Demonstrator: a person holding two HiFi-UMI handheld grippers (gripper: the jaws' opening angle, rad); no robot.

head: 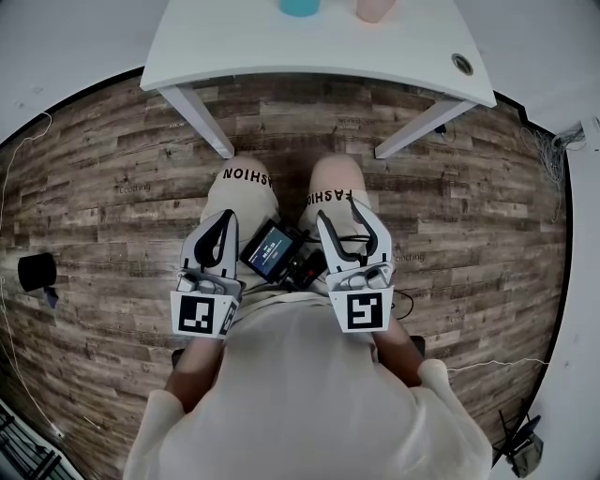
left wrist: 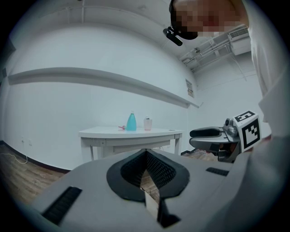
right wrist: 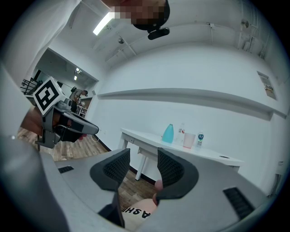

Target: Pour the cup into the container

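Head view: left gripper (head: 225,223) and right gripper (head: 343,223) hover over the lap, well short of the table (head: 319,52) bearing cup (head: 375,9) and teal container (head: 300,7); left gripper view: jaws together, empty; right gripper view: jaws apart, empty, so best approach the cup squarely at mid-height.

The white tabletop (head: 319,52) carries a teal container (head: 299,7) and a pink cup (head: 375,9) near each other, with a small bottle (right wrist: 200,139) just beside the cup.

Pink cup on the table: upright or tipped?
Upright: the cup stands on its base on the table, wider end up.
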